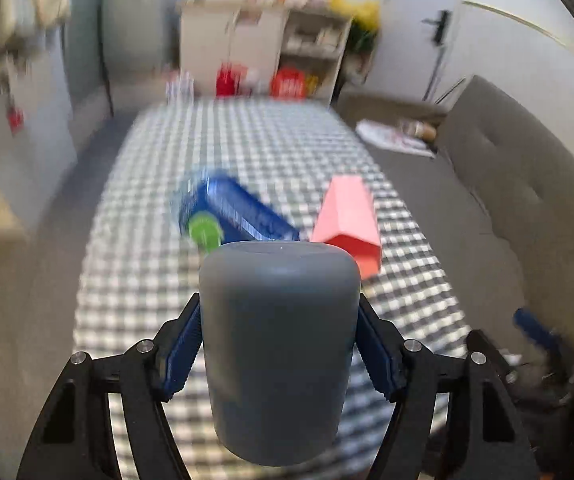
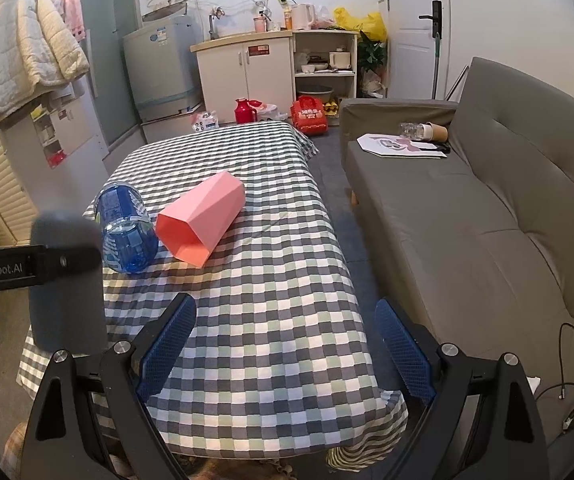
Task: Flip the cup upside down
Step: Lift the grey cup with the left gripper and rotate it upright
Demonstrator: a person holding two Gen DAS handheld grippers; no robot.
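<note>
My left gripper (image 1: 279, 344) is shut on a grey cup (image 1: 279, 344), held above the checked table (image 1: 247, 152) with its closed base up and its mouth down. The blue pads press its two sides. In the right wrist view the same grey cup (image 2: 67, 284) hangs at the left edge, clamped in the left gripper (image 2: 31, 264), above the table's near left corner. My right gripper (image 2: 285, 344) is open and empty over the near end of the table (image 2: 271, 288).
A pink faceted cup (image 2: 203, 216) and a blue bottle (image 2: 127, 228) lie on their sides mid-table. A grey sofa (image 2: 467, 216) runs along the right. Cabinets and a washing machine stand at the back. Cables lie on the floor at the right.
</note>
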